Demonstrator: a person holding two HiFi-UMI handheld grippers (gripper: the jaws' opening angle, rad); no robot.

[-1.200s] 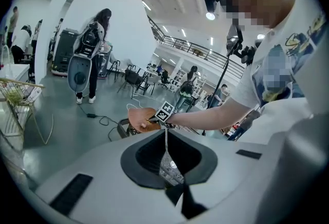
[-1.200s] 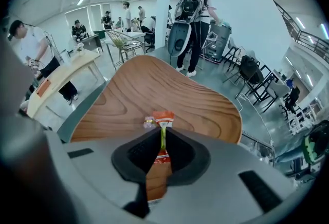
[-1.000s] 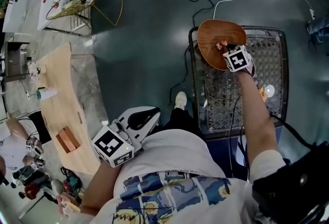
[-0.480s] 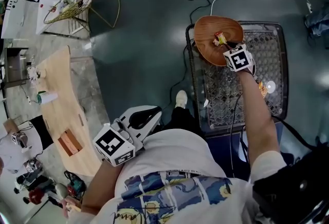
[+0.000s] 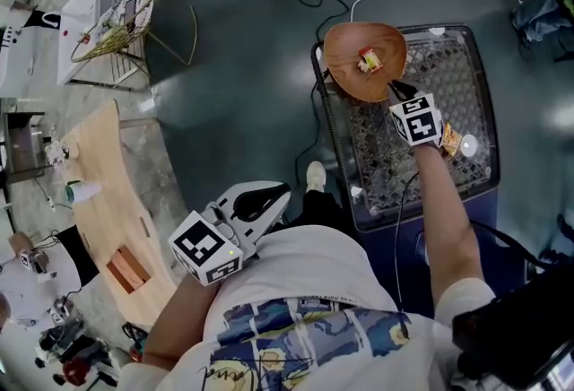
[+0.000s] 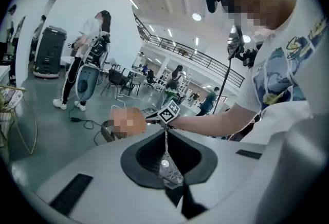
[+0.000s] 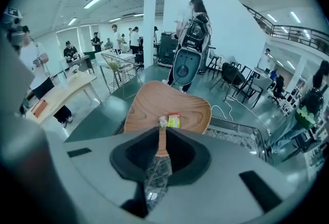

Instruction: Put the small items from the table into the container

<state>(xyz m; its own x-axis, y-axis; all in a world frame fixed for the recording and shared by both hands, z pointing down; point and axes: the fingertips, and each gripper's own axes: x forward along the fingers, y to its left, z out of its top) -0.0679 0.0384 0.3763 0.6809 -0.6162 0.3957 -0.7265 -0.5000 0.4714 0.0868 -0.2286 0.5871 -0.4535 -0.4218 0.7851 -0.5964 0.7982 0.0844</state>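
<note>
The head view is aimed steeply down from overhead. The wooden dish is shared with the nearer right gripper view; the left gripper view is aimed nearly level from farther back.

The container is warm brown with a wavy wood-grain pattern, and the items in it are a yellow packet with a red edge and a pale, whitish piece. The table shows a silver-grey lattice pattern inside a dark frame (with an orange-and-yellow item on its top), against a dark teal-grey floor. The left gripper and the right gripper are light grey with black jaw recesses and black-on-white square-marker cubes, and the person's shirt is white with a blue-and-yellow print.
</note>
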